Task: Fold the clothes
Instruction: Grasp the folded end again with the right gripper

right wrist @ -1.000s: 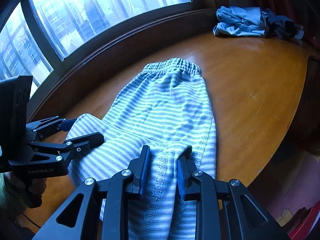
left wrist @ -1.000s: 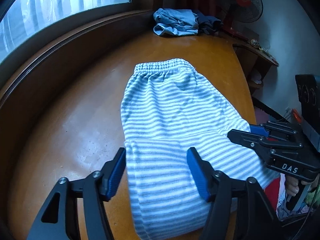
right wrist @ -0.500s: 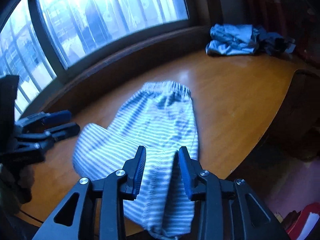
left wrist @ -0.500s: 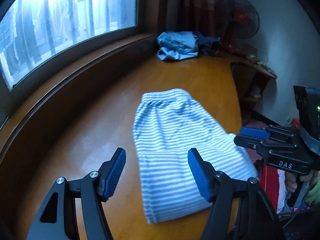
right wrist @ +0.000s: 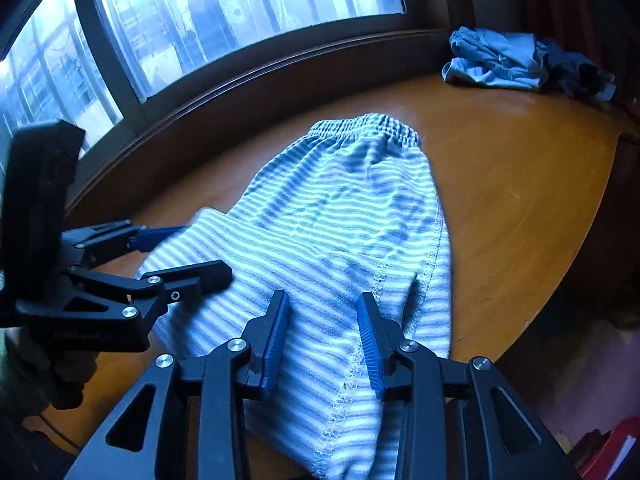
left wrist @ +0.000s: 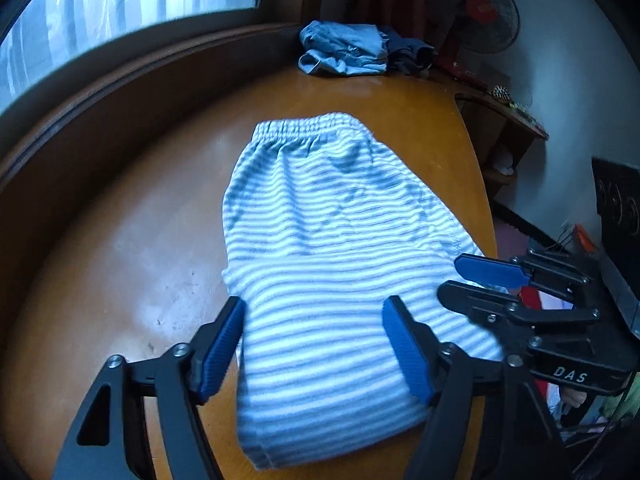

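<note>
One pair of striped shorts (left wrist: 332,264) lay folded on the wooden table (left wrist: 120,248). We held our left tongs (left wrist: 314,350) spread wide and our right tongs (right wrist: 322,338) parted above its near end, gripping nothing.

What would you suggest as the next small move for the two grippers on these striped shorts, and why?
Probably lower both grippers to pinch the near folded edge of the striped shorts. The left gripper and right gripper are open above that edge, gripping nothing, and the waistband still lies flat at the far end, uncovered.
</note>
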Demonstrator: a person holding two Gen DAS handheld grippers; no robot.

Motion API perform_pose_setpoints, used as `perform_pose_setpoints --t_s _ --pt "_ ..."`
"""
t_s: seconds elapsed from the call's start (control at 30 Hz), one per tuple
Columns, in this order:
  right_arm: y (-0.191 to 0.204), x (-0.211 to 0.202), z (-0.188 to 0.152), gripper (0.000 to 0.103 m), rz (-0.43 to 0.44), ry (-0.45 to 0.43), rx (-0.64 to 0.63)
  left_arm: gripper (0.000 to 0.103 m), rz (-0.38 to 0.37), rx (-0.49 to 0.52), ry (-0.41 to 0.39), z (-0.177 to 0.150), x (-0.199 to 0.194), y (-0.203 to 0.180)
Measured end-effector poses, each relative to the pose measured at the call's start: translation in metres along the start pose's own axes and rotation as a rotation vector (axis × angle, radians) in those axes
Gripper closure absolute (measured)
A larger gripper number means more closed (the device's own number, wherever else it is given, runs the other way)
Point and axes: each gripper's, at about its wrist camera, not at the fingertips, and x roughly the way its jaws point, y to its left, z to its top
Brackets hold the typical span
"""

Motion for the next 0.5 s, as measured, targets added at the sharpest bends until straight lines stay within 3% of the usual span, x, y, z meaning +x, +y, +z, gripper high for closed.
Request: perform_pose_setpoints --t_s 0.1,0.37,0.5 --pt "0.003 0.000 -0.002 0.069 -0.006 -0.013 -0.012 0.025 -0.024 -0.044 0.010 -0.001 0.004 0.007" --pt "0.003 0.000 0.002 0.068 -0.008 0.001 0.004 0.024 0.046 0.024 -0.030 -0.001 -0.004 -0.005" --pt "0.009 -0.016 0.005 0.065 -0.101 -0.003 -0.022 0.026 0.067 0.017 -0.053 -0.002 -0.027 0.000"
